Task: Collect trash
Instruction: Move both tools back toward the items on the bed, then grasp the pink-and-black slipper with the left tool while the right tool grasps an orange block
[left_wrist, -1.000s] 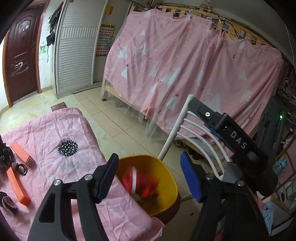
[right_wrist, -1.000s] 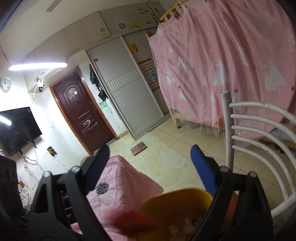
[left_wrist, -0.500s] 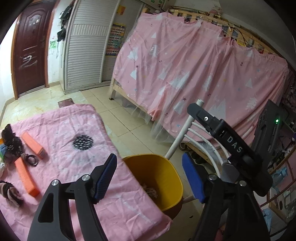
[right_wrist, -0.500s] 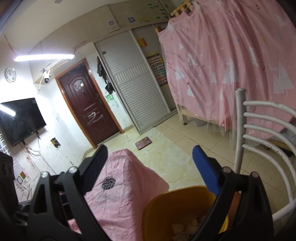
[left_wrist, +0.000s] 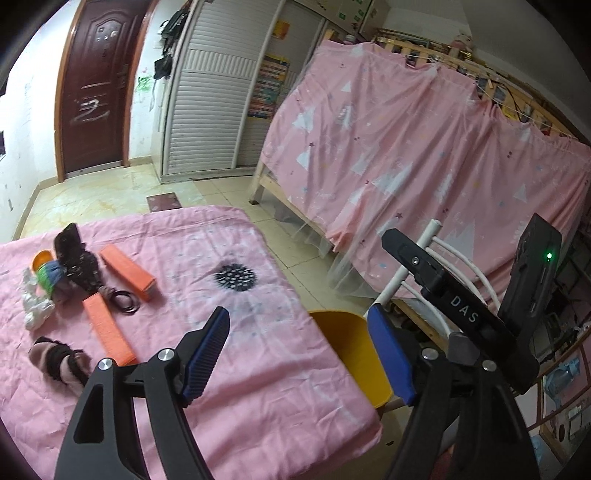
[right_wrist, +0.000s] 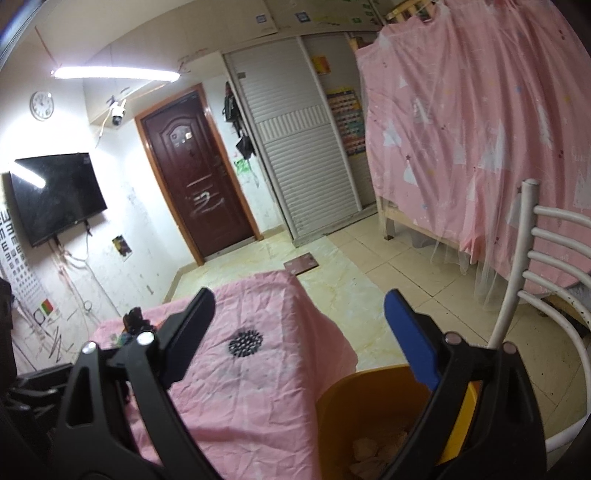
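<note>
Left gripper (left_wrist: 297, 352): pitched down over the near right part of the pink-covered table (left_wrist: 258, 387), jaws spread, having just been opening, nothing between them. Far left of its left jaw, clustered on the cloth: white crumpled wrapper (left_wrist: 33, 306), small orange cup (left_wrist: 41, 258) with a green-and-blue bundle (left_wrist: 50, 275) beside it, dark speckled cloth item (left_wrist: 75, 262), two orange boxes, one (left_wrist: 127, 273) beyond the other (left_wrist: 108, 329), with dark hair ties (left_wrist: 125, 301) between them, and a pink-and-brown furry item (left_wrist: 55, 360) nearest the left jaw. Ahead between the jaws: black dotted print (left_wrist: 235, 277) on the cloth. Behind the right jaw: yellow trash bin (left_wrist: 347, 343) against the table's right edge, interior not visible in this view. Right of the right jaw: white slatted chair back (left_wrist: 410, 273), and the other gripper's black body marked "DAS". Right gripper (right_wrist: 295, 325): tilted slightly down, jaws spread wide, having opened a little further within the last second, nothing between them. Left jaw over the table (right_wrist: 258, 387), with a glimpse of the clutter beyond it, too hidden to itemise. Between the jaws: the dotted print (right_wrist: 245, 342) and the table's far corner. Below the right jaw: trash bin (right_wrist: 354, 410) holding pale crumpled scraps (right_wrist: 373, 450) at its bottom. Right of the right jaw: chair back (right_wrist: 532, 266).
</note>
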